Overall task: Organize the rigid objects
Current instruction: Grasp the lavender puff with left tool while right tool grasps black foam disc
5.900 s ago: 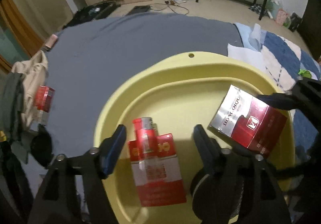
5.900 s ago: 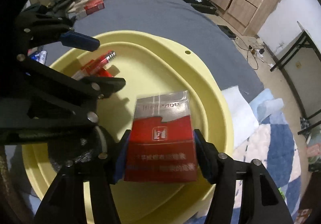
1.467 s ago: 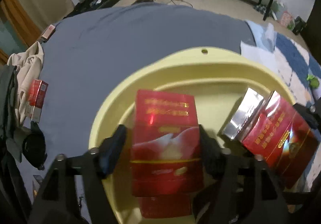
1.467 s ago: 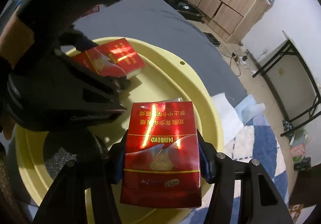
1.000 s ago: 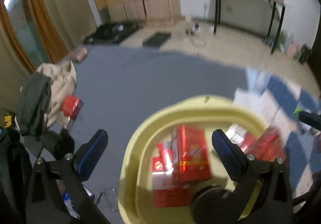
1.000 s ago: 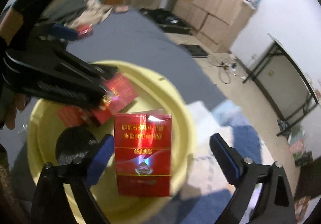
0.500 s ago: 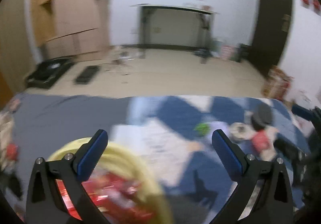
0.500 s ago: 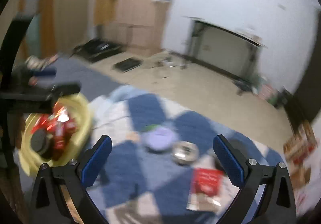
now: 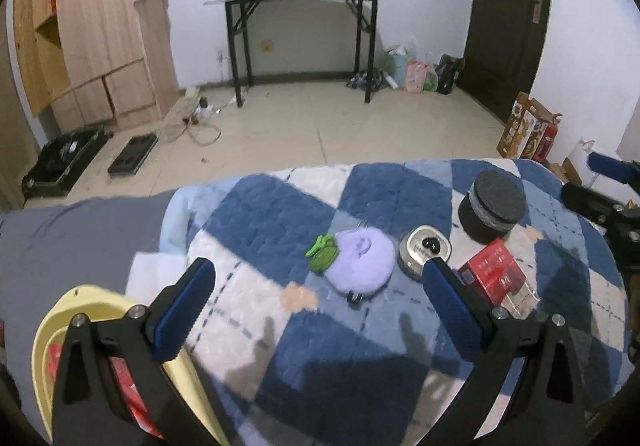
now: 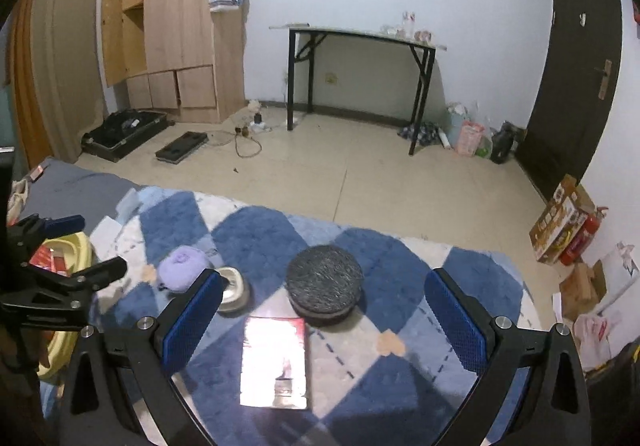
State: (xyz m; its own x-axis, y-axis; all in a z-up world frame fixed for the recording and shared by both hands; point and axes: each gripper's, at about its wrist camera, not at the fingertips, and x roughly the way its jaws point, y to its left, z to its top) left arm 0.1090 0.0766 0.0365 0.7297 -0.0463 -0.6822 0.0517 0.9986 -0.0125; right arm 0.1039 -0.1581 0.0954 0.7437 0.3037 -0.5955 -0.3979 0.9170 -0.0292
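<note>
Item count, positions given relative to each gripper.

Ahead of the right gripper (image 10: 320, 304), on the checked blanket (image 10: 260, 234):
- One red cigarette pack (image 10: 276, 362), lying flat between the spread fingers.
- One black round puck (image 10: 324, 286), just beyond the pack.
- One metal can (image 10: 232, 288), beside the inner finger.
- One purple plush toy (image 10: 182, 266), further to the left.

Behind and left of the left gripper (image 9: 316, 308):
- One yellow basin (image 9: 44, 342).
- At least two red packs (image 9: 124, 390) inside it; the exact number cannot be told.

Two grippers in total.
</note>
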